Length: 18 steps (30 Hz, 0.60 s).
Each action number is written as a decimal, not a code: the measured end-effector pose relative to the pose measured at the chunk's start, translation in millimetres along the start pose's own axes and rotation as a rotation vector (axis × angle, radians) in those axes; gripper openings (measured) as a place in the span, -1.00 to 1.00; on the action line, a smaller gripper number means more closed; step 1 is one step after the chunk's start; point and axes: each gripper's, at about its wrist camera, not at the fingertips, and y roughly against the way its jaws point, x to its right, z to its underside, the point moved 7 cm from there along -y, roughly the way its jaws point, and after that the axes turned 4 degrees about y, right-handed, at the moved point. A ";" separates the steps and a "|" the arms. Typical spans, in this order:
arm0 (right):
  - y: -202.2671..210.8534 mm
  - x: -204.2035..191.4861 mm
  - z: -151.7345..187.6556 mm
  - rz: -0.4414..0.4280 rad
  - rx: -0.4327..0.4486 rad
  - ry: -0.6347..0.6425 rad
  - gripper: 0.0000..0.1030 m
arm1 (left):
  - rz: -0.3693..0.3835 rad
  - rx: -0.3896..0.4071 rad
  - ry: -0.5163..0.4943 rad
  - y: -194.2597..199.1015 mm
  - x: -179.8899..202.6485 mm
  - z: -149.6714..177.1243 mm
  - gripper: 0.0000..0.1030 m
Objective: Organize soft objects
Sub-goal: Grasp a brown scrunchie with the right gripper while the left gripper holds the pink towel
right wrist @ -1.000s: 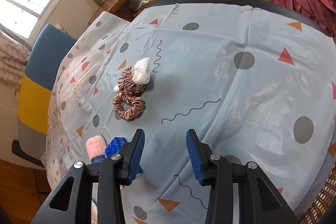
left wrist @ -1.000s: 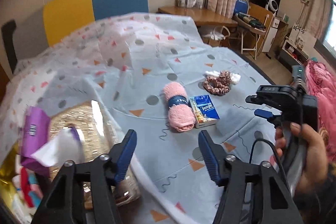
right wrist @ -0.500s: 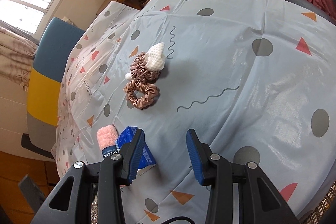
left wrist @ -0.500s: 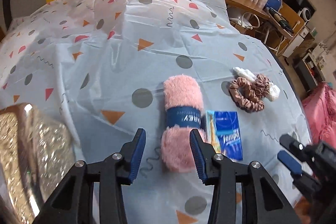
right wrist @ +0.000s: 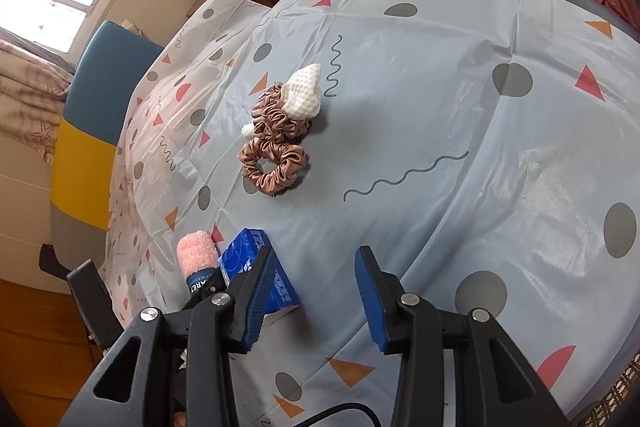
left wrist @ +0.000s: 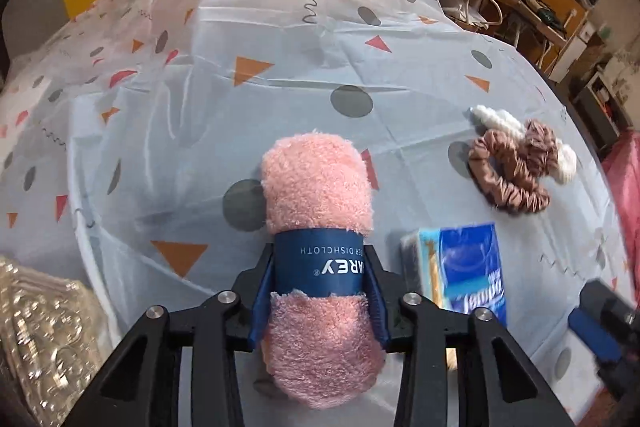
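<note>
left hand-held gripper (left wrist: 318, 291) moved in, now clamps pink dishcloth roll (left wrist: 318, 227) | right hand-held gripper (right wrist: 316, 291) wide, holding nothing

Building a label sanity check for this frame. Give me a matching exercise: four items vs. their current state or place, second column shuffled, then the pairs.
Column one:
1. pink rolled dishcloth
2. blue tissue pack
3. brown scrunchies
4. right gripper

Column two:
A. open, hovering over bare tablecloth
B. lying flat just right of the dishcloth in the left wrist view
C. clamped at its blue paper band by the left gripper
D. piled with a white knitted piece, untouched

Pairs: 1-C, 2-B, 3-D, 4-A
</note>
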 end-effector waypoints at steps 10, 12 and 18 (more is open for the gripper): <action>0.2 1.0 -0.5 0.018 0.006 0.022 -0.20 | -0.006 -0.021 -0.066 34.7 -8.1 74.9 -0.27; -1.9 -1.0 0.4 0.024 -0.001 0.043 -0.20 | 0.002 0.013 -0.073 42.4 -11.7 90.0 -0.25; -13.4 -23.0 13.1 0.035 -0.040 0.172 -0.20 | 0.021 0.090 -0.129 48.1 -10.0 105.5 -0.24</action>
